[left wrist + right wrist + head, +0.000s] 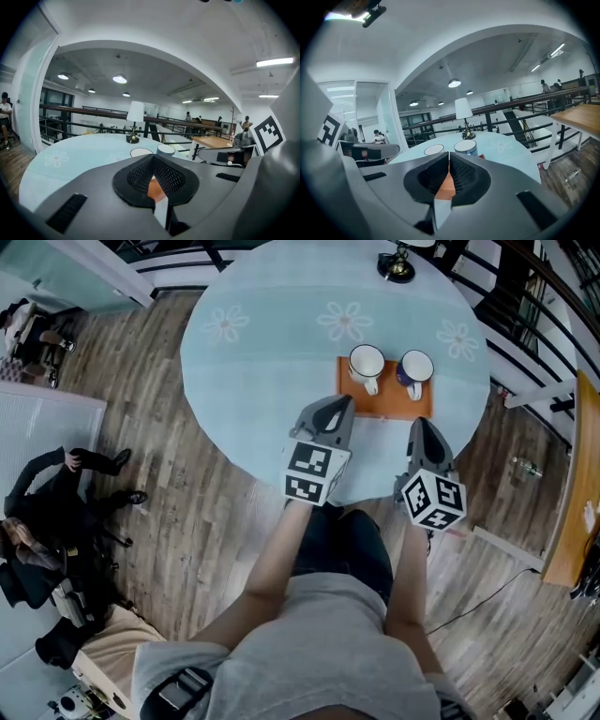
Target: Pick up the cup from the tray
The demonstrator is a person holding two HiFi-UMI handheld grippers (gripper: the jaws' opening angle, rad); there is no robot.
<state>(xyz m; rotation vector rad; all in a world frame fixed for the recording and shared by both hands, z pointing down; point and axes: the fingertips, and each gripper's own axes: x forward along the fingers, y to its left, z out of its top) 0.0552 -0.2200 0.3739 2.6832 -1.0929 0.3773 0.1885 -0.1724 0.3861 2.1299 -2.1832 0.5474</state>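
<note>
An orange tray (386,405) lies on the round pale-blue table (262,362). Two cups stand on it: a white cup (366,365) on the left and a dark blue cup (415,371) on the right. Both cup rims show past the jaws in the gripper views, the white cup (141,152) (433,149) and the blue cup (166,149) (466,146). My left gripper (339,407) is shut and empty, its tip at the tray's near left edge. My right gripper (421,427) is shut and empty, just short of the tray's near right corner.
A small lamp (397,262) with a white shade stands at the table's far edge. A wooden table (574,493) is off to the right, railings lie beyond the table, and a person (56,498) sits at the left on the wood floor.
</note>
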